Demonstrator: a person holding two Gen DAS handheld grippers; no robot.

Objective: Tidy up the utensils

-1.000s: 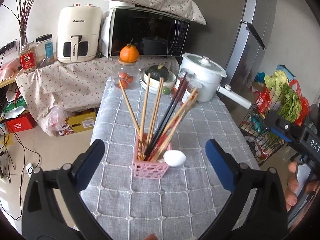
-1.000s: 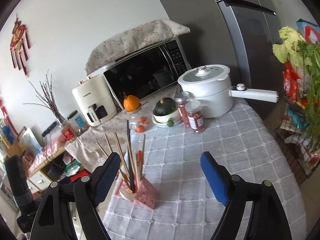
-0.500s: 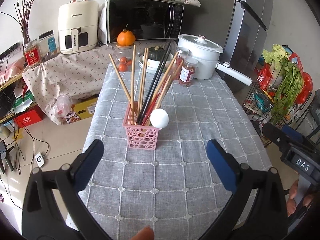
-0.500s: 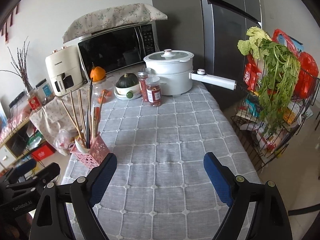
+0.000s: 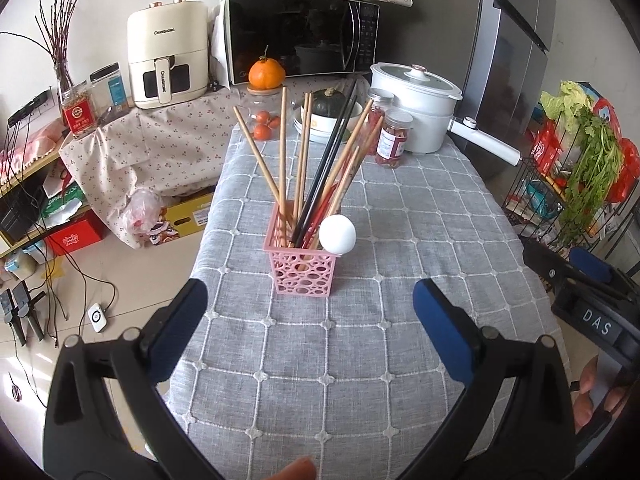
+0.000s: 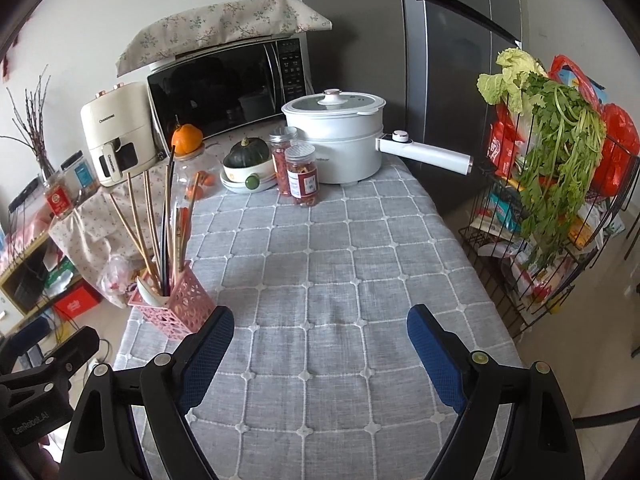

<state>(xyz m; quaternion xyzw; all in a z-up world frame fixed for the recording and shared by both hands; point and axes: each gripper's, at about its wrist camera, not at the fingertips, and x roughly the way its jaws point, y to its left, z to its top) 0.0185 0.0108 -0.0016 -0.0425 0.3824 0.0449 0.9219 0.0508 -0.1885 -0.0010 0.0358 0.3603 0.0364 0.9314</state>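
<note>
Though the chopsticks (image 5: 308,168) and white spoon (image 5: 337,235) already stand in the pink basket (image 5: 301,270) mid-desk (image 5: 400,360), both the left gripper (image 5: 308,312) and right gripper (image 6: 320,340) hang empty, jaws wide apart. The splayed load looks top-heavy; a careless nudge could tip it.
</note>
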